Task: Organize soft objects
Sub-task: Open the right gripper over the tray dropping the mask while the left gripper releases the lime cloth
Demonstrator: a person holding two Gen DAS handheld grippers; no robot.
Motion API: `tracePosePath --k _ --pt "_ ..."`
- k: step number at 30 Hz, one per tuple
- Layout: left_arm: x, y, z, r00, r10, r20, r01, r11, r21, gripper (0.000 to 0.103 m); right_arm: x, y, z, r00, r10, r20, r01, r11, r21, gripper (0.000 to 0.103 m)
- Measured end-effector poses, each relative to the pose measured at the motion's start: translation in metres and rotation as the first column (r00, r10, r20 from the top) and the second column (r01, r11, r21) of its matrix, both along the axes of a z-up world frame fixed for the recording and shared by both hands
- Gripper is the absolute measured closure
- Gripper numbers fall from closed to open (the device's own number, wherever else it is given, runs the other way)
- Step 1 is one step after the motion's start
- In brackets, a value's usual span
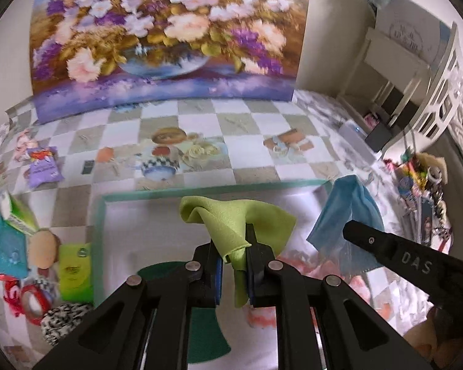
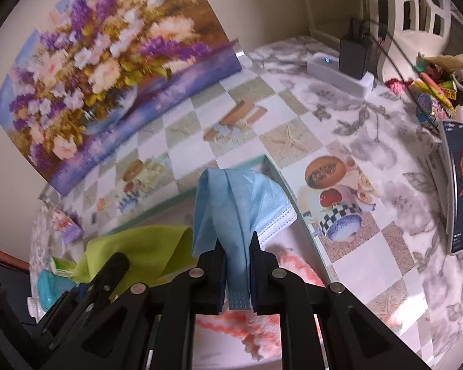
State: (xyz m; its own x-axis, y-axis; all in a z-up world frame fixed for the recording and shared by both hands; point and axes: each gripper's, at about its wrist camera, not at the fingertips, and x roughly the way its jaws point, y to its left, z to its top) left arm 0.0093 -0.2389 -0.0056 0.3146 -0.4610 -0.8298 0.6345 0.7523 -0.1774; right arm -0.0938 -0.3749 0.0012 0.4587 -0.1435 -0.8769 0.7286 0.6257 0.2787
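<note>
My left gripper is shut on a lime green cloth, which bunches up between the pads and hangs over a shallow white tray with a pale green rim. My right gripper is shut on a light blue face mask, its pleated edge draped to the right above the same tray's rim. In the left wrist view the blue mask hangs at the right under the right gripper's black finger. A dark green cloth and a pink fluffy item lie in the tray.
A floral painting leans at the table's back. At the left lie a teal pouch, green packet, red tape roll and purple packet. A phone, power strip and cluttered basket sit right.
</note>
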Motion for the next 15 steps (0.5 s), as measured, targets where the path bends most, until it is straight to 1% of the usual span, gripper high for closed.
tracePosePath --k 4,8,13,15 --pt "0.007 -0.003 -0.025 0.999 0.012 -0.040 -0.011 1.000 0.029 0.091 0.005 -0.001 -0.019 0.999 0.013 -0.042 -0.013 1.000 0.018 0.090" --pt "0.012 -0.002 -0.041 0.998 0.030 -0.064 -0.026 0.998 0.059 0.091 0.007 -0.002 -0.031 0.998 0.021 -0.066 -0.018 0.999 0.045 0.089" --pt "0.015 0.002 -0.046 0.997 0.035 -0.072 -0.030 0.997 0.071 0.091 0.008 0.000 -0.036 0.997 0.024 -0.078 -0.020 0.998 0.053 0.088" --pt "0.015 0.001 -0.044 0.996 0.030 -0.086 -0.024 0.997 0.072 0.088 0.008 0.000 -0.035 0.996 0.026 -0.083 -0.022 0.999 0.050 0.087"
